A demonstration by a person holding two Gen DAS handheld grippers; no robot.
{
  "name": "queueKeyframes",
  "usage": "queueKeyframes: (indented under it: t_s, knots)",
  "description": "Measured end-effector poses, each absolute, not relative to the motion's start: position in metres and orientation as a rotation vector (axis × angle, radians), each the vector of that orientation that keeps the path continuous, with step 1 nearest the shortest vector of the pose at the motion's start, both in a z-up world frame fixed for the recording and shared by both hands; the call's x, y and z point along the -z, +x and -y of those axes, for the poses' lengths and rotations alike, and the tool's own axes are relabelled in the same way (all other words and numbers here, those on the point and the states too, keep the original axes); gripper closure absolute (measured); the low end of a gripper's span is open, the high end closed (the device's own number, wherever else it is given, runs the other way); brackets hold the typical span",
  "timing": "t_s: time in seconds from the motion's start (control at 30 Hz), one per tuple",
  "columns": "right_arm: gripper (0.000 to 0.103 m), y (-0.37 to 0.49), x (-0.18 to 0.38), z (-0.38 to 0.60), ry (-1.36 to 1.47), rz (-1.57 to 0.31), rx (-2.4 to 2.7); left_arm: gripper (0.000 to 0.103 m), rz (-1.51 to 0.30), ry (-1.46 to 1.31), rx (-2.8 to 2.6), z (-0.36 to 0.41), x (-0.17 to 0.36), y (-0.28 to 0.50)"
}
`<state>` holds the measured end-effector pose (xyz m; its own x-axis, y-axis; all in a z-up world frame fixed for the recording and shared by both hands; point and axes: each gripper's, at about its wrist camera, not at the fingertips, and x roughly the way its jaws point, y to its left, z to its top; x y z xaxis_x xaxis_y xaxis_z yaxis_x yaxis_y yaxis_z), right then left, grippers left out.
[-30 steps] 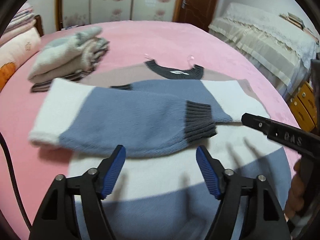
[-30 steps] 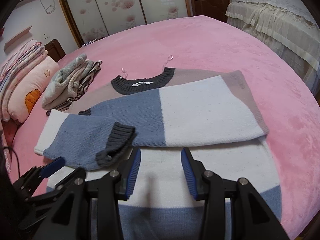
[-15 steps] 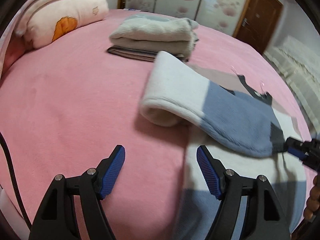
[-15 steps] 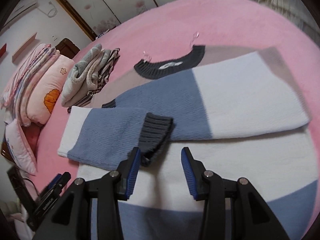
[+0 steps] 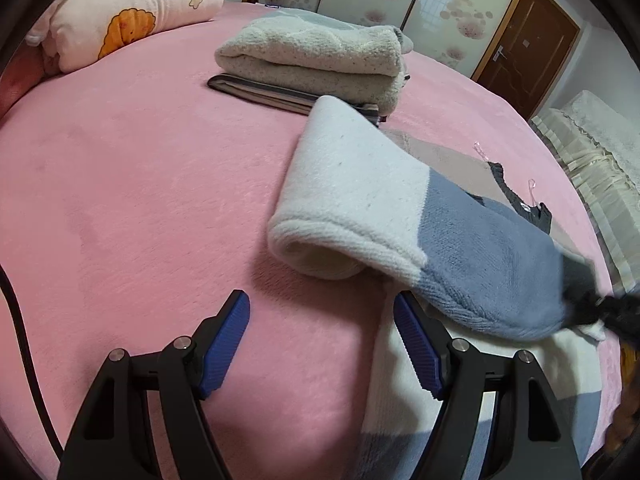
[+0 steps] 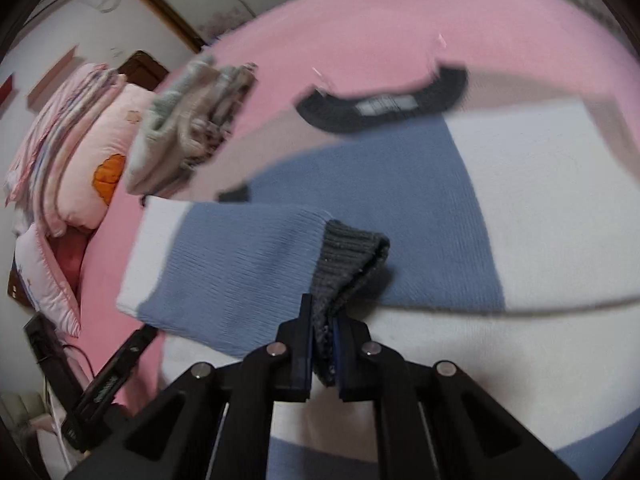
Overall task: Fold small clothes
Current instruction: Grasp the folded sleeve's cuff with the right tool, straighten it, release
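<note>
Right gripper (image 6: pixel 323 346): lower centre of its view, jaws closing on the grey cuff (image 6: pixel 348 264) of the sleeve (image 6: pixel 240 264).
Left gripper (image 5: pixel 322 346): jaws spread, nothing between them, over the pink bedspread (image 5: pixel 140 200).
Sweater (image 6: pixel 500 208): centre, spread flat on the bed.
Folded clothes (image 5: pixel 316 60): upper centre, stacked.
Pillow (image 5: pixel 132 20): upper left.

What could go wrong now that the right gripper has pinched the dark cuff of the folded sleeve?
The right gripper is closing on only the edge of the grey cuff, so the knit may slip out when pulled. Dragging the sleeve by one end could undo the fold across the sweater. The left gripper hangs open over the pink bedcover, holding nothing, so the sleeve's white end is unsupported and could bunch.
</note>
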<state>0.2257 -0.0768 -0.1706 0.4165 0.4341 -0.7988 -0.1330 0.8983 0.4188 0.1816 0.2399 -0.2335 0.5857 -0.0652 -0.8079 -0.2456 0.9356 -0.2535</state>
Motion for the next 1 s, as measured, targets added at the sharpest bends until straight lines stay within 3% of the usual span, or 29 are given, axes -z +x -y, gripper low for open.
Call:
queueKeyframes:
  t_s: [0.23,0.47,0.7,0.9,1.0]
  knots:
    - [0.096,0.242,0.062,0.063,0.186,-0.837,-0.429,0.03,-0.939,-0.406,-0.088,-0.234,0.231,0.197]
    - [0.096,0.251,0.008,0.079,0.112,-0.694,-0.351,0.03,-0.949,-0.414,-0.109,-0.224,0.232,0.217]
    - [0.096,0.252,0.028,0.132,0.14,-0.741,-0.242,0.031,-0.97,-0.411,-0.196,-0.217,0.235,0.237]
    - [0.096,0.25,0.078,0.178,0.206,-0.848,-0.166,0.048,-0.977,-0.365,-0.228,-0.209,0.233,0.238]
    - [0.096,0.249,0.106,0.191,0.233,-0.896,-0.146,0.051,-0.98,-0.354,-0.221,-0.205,0.232,0.236]
